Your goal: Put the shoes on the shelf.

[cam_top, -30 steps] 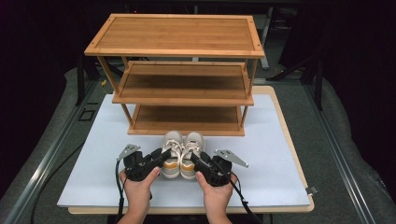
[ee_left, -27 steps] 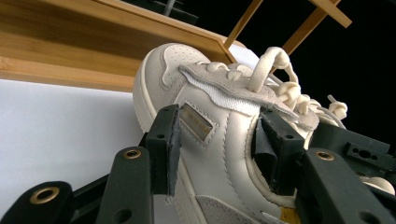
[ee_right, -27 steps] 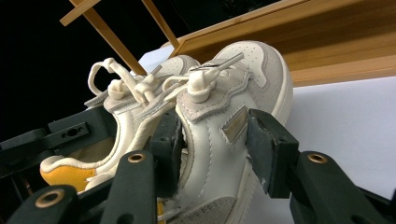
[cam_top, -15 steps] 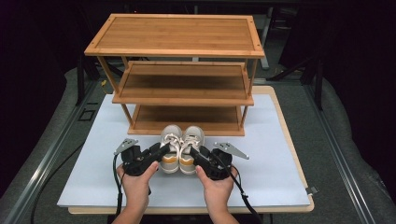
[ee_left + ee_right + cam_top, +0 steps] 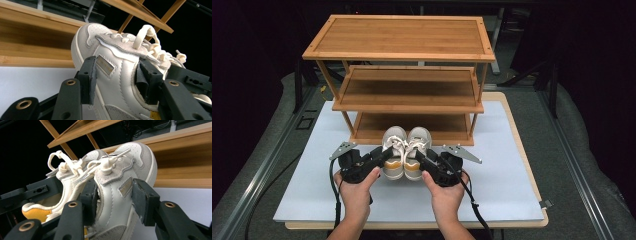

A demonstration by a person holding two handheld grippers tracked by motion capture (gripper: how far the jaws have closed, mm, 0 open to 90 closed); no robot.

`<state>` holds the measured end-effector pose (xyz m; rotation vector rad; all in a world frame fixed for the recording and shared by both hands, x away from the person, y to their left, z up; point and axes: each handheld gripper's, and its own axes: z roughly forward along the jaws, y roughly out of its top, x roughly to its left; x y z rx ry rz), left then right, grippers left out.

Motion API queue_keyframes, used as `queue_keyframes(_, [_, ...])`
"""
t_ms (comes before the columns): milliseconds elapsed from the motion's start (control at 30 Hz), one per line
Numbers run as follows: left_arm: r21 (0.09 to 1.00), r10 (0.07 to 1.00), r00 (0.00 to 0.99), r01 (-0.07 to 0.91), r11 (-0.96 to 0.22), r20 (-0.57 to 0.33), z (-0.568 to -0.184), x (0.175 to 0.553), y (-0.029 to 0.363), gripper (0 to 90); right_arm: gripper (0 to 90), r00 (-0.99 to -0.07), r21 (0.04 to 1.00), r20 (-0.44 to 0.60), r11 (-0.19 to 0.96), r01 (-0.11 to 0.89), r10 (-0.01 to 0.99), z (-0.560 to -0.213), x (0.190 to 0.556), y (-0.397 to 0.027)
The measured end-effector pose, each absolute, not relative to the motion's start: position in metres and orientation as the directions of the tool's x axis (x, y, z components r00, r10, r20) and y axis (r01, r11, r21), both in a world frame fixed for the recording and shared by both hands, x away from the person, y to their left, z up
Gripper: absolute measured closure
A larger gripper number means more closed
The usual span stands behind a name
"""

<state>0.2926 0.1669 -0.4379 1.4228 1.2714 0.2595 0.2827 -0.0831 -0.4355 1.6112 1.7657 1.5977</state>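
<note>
At the lower centre of the high view, the left claw (image 5: 383,156) is clamped across the left sneaker (image 5: 393,152) and the right claw (image 5: 421,156) across the right sneaker (image 5: 415,151), each set of jaws spread wide with one pad inside the collar and one on the outer side wall, so that the pair can be carried together, side by side. The sneakers sit above the white table (image 5: 507,165) with toes pointing up-frame. Beyond them stands the three-tier wooden shoe rack (image 5: 402,47), its bottom shelf (image 5: 412,125) directly ahead, the likely destination.
</note>
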Motion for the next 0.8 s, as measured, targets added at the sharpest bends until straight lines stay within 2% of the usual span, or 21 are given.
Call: queue_keyframes(800, [0.837, 0.779, 0.419, 0.495, 0.234, -0.466, -0.389, 0.302, 0.169, 53.8, 56.3, -0.366, 0.838, 0.450, -0.243, 0.488, 0.815, -0.392, 0.291, -0.084])
